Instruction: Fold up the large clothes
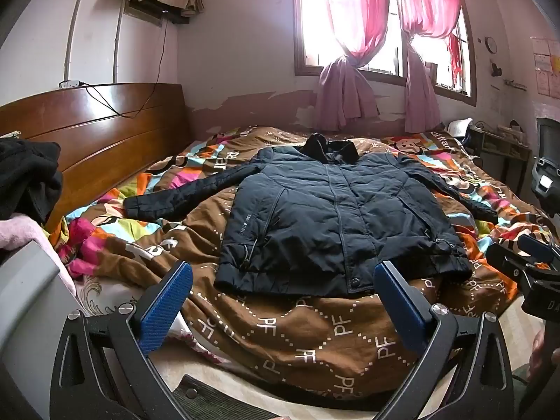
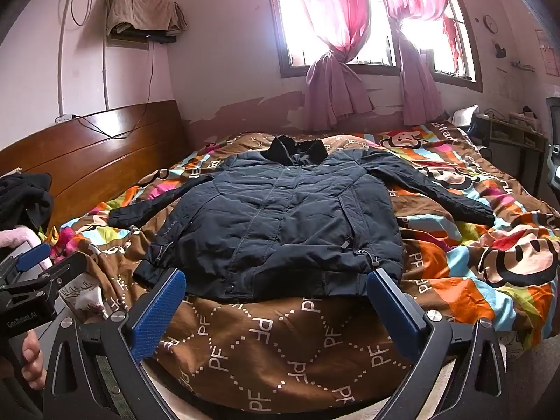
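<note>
Both tongs are held side by side above the near edge of the bed, each tilted gently downward toward it. The left tongs (image 1: 281, 280) stand wide open and empty, blue pads spread apart; the right tongs (image 2: 276, 288) are likewise wide open, gripping nothing. Just beyond their tips lies a dark navy jacket (image 1: 332, 210), spread flat and face up on a brown patterned quilt (image 1: 315, 336), hem nearest, collar far, sleeves stretched out left and right. A wooden headboard (image 1: 98, 133) stands at left; pink curtains (image 1: 353, 35) hang at the far window.
</note>
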The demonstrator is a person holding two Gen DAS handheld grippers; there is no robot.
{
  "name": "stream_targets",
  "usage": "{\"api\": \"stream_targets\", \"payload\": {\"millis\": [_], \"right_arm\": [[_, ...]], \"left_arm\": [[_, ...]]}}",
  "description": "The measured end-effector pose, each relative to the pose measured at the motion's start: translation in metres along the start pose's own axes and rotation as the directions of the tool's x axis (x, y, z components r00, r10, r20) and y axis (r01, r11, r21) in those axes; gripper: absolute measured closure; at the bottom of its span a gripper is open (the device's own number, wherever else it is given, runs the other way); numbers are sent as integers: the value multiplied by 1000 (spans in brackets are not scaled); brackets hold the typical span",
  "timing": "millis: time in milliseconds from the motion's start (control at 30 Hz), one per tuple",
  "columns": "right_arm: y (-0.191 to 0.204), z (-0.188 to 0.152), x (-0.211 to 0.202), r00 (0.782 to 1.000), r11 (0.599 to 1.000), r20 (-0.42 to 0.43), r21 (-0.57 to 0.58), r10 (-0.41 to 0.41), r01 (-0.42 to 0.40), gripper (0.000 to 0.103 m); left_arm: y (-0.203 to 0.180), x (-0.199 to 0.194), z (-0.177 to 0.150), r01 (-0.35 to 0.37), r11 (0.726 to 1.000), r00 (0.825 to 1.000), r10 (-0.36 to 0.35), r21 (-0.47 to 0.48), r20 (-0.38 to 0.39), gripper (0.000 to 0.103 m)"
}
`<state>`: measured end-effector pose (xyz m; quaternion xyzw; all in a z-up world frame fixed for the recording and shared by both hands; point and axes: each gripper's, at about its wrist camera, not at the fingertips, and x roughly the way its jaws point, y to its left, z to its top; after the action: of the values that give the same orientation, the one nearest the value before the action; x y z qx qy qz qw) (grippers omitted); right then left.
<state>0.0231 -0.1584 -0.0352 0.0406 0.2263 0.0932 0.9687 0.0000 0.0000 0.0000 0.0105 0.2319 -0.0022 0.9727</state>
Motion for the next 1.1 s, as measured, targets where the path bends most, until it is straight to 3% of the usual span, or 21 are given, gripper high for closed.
{"api": "stream_targets", "payload": {"millis": [1100], "right_arm": [[1,0,-1,1000,1000,-1,-2,2,-2,0]], "left_arm": [[0,0,0,3,1000,1000,-3,-8,1,2]]}}
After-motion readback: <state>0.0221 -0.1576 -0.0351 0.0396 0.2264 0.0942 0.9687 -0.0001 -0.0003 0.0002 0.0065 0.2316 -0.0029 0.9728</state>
